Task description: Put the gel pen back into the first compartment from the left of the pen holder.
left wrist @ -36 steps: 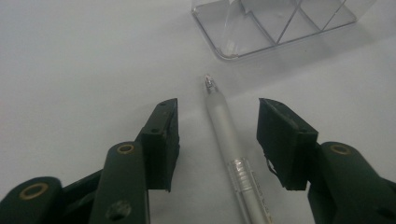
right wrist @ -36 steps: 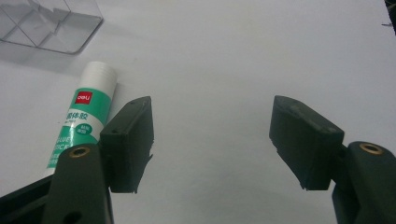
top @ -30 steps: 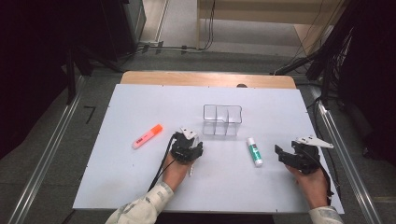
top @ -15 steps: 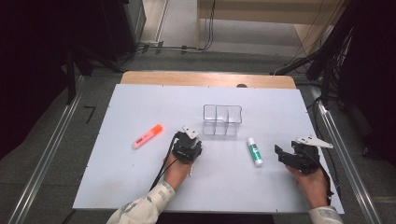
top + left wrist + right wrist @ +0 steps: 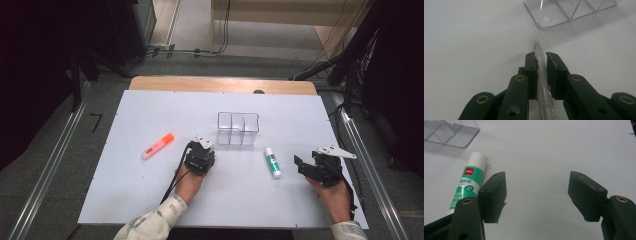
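**Left gripper pinching clear pen beside organizer; right gripper spread by glue stick**

Left gripper has just been closing; its jaws now pinch a clear pen lying on the white table, tip aimed at the clear compartment organizer just ahead. In the high view the left gripper sits close to the organizer's near-left corner. The orange highlighter lies well off to its left, with open surface between them. Right gripper is spread wide with nothing between the jaws; the green-label glue stick lies just beside its left jaw. In the high view the right gripper is near the table's right edge, and the glue stick lies between both grippers. Bare table along the front.
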`<action>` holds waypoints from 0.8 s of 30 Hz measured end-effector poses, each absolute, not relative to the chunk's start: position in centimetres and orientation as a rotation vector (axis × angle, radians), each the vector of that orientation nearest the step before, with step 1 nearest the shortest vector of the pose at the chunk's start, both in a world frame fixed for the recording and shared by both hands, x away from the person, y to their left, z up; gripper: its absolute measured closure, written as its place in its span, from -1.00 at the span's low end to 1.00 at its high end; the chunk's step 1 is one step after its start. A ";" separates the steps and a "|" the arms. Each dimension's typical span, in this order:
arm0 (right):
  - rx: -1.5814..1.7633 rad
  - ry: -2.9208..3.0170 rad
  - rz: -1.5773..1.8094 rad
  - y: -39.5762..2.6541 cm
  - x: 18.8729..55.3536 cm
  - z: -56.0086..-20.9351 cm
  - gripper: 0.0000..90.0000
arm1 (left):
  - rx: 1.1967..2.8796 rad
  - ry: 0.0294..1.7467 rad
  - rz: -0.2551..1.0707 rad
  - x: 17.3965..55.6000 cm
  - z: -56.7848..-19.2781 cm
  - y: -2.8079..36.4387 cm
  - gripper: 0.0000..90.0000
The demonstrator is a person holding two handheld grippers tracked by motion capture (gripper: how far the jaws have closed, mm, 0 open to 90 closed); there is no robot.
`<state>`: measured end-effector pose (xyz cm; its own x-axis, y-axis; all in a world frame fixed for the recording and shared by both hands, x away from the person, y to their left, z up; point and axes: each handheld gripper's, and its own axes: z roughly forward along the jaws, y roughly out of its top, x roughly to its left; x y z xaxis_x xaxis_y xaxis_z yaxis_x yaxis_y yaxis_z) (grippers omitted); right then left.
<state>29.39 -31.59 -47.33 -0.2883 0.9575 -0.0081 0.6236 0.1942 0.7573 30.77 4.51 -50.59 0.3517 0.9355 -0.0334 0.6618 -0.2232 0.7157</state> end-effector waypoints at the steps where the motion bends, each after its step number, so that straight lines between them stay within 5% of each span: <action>1: 1.471 1.988 0.904 -31.6 29.4 -47.3 -0.33 | 1.969 1.388 0.545 30.8 -50.6 4.5 0.78; 24: 1.473 1.987 0.906 -31.6 29.4 -47.3 -0.33 | 1.860 1.385 0.519 30.8 -48.3 6.3 0.80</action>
